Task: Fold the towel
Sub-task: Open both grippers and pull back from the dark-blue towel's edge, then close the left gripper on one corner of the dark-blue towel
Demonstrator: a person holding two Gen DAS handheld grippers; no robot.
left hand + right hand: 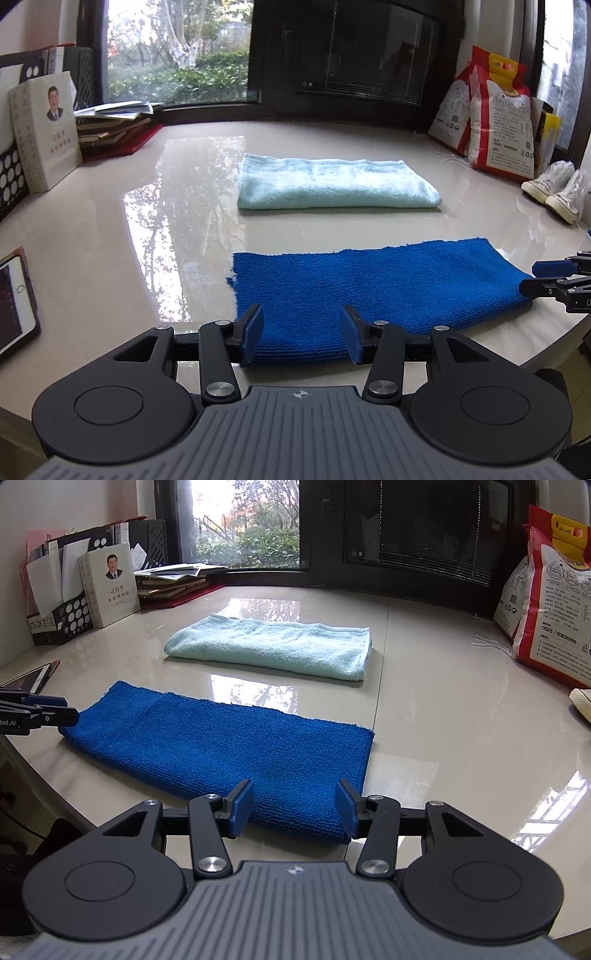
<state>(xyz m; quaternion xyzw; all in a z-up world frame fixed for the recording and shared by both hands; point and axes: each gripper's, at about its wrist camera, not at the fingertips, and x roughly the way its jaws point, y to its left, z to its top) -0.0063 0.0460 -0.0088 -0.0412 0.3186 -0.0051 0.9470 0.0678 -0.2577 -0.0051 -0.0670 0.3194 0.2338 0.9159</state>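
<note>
Your left gripper (301, 334) has its jaws spread wide, holding nothing, with both blue pads (253, 334) poised over the near edge of the blue towel (369, 291) at its left end. Your right gripper (294, 806) is spread the same way and also empty, its pads (239, 810) straddling the near right corner of that towel (229, 749). In each wrist view the other gripper shows at the frame's edge: the right one at 3 o'clock in the left view (554, 282), the left one at 9 o'clock in the right view (40, 710), each just at a short end of the cloth; whether they touch it you cannot tell.

The blue towel lies flat on the glossy pale table (129, 236), already doubled into a long strip, close to your edge of the tabletop. At 12 o'clock from it, apart, sits a light green towel (332, 184), folded. Further out, a white book (46, 136) stands at 10 o'clock, rice bags (495, 122) at 2 o'clock, white sneakers (554, 188) beside them, and a tablet (14, 299) at 9 o'clock.
</note>
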